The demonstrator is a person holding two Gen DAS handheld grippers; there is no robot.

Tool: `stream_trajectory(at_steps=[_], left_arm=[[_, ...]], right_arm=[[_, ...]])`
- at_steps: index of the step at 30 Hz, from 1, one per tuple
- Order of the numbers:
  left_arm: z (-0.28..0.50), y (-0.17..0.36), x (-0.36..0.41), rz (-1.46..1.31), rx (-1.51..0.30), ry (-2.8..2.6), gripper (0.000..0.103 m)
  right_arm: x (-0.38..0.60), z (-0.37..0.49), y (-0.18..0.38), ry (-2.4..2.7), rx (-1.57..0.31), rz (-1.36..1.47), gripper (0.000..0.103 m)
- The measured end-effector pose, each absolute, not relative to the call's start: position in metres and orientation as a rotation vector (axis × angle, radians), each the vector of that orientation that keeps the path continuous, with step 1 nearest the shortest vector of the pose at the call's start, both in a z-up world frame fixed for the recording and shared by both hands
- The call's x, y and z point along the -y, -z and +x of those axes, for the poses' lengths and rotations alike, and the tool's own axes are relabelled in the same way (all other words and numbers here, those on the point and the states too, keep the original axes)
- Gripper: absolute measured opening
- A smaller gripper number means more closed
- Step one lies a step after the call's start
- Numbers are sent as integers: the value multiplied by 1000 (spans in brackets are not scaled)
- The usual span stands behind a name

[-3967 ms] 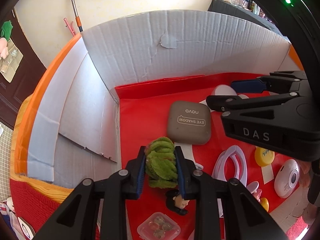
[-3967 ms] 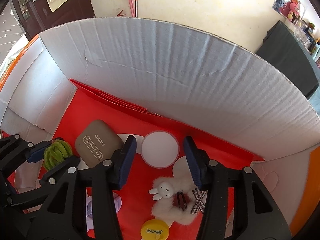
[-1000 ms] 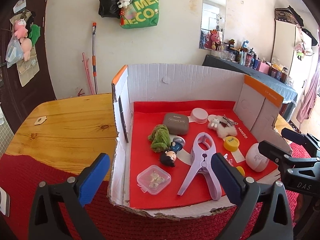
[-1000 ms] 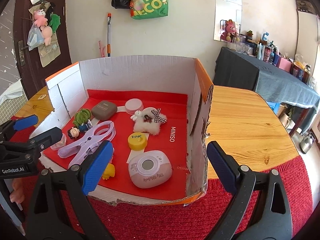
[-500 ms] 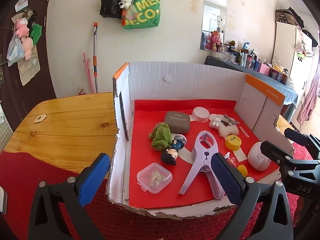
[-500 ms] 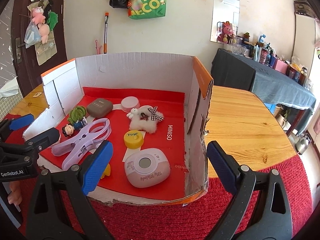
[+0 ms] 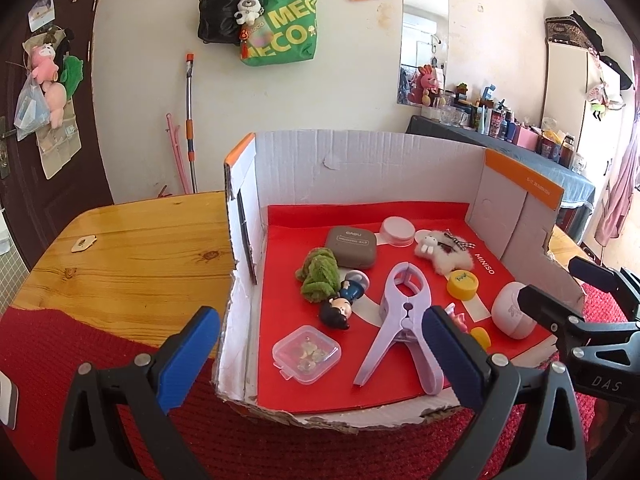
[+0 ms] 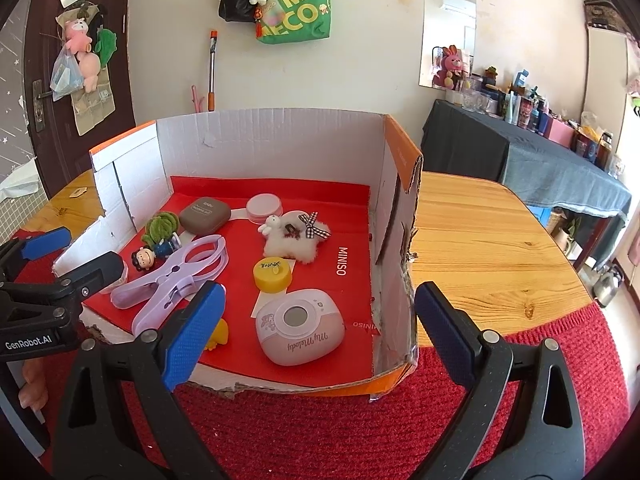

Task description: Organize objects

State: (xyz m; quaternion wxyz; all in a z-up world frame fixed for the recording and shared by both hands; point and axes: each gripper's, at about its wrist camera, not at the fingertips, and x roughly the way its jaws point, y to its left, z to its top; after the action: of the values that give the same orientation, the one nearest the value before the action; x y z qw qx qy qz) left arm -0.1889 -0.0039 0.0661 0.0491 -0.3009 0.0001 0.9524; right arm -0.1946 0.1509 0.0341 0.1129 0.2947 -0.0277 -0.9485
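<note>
Corrugated cardboard box (image 7: 360,160), torn front edge; fuzzy green toy (image 7: 319,276) inside. Yellow piece (image 8: 218,334) half hidden. Left tool (image 7: 320,354) and right tool (image 8: 318,334) wide, empty.

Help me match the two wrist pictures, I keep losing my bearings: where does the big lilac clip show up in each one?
Left wrist view: the lilac clip lies right of centre on the red floor of the box, ring end away from the camera.
Right wrist view: the lilac clip lies left of centre, pointing diagonally.
Shared landmark: the yellow cap sits just right of it in both.
</note>
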Motion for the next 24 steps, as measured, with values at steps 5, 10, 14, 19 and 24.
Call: stream_trajectory(at_steps=[5, 10, 14, 19, 24], left_arm=[[-188, -66, 4, -916, -1, -2902, 103], [-187, -67, 5, -917, 5, -2906, 103], [-188, -68, 6, -921, 9, -2909, 103], [-189, -68, 6, -925, 11, -2909, 103], [-189, -68, 6, -924, 12, -2910, 103]], right_arm=[[-152, -195, -34, 2783, 86, 863, 98], [-152, -195, -34, 2786, 78, 865, 98], [-152, -196, -33, 2789, 84, 872, 100], [-160, -198, -31, 2779, 145, 893, 100], [-161, -197, -31, 2778, 141, 889, 100]])
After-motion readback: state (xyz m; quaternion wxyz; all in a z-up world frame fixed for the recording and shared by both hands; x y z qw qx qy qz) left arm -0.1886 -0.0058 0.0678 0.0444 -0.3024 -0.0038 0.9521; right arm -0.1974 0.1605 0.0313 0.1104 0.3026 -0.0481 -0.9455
